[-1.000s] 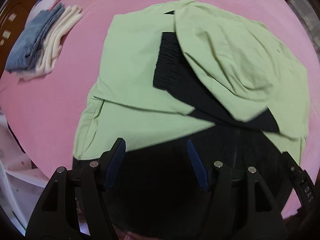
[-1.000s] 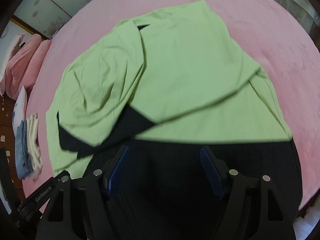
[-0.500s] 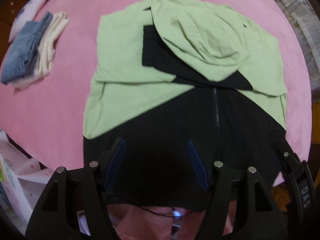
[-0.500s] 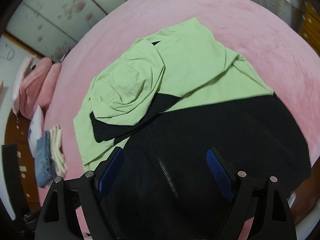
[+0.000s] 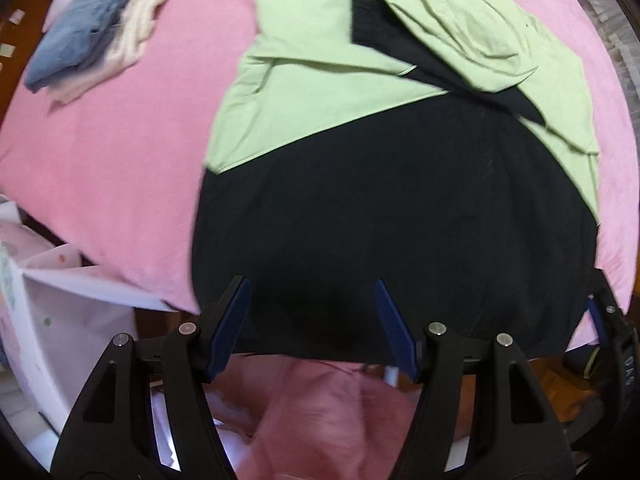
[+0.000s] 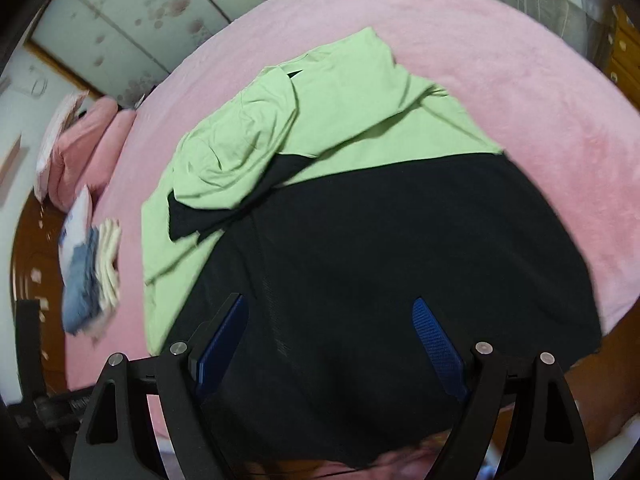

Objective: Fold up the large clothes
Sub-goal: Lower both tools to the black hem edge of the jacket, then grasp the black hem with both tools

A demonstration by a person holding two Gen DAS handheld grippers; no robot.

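Here, both fingers (image 5: 243, 300) (image 6: 430, 330) spread, grasping nothing; jacket (image 5: 380, 220) hem cut off, zipper barely discernible.

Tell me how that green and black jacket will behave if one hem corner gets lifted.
The jacket is probably floppy: its green hood lies crumpled and creased. It will likely drape and trail, not rise as a sheet. Its hem overhangs the pink bed, so it may slide off.

From the left wrist camera we look forward and down between the left gripper (image 5: 312, 320) fingers, close above the jacket (image 5: 400, 220) hem at the bed (image 5: 120, 160) edge. The right wrist camera looks likewise past the right gripper (image 6: 332, 340). Both views share the jacket and the folded stack (image 5: 96, 40) ahead-left.
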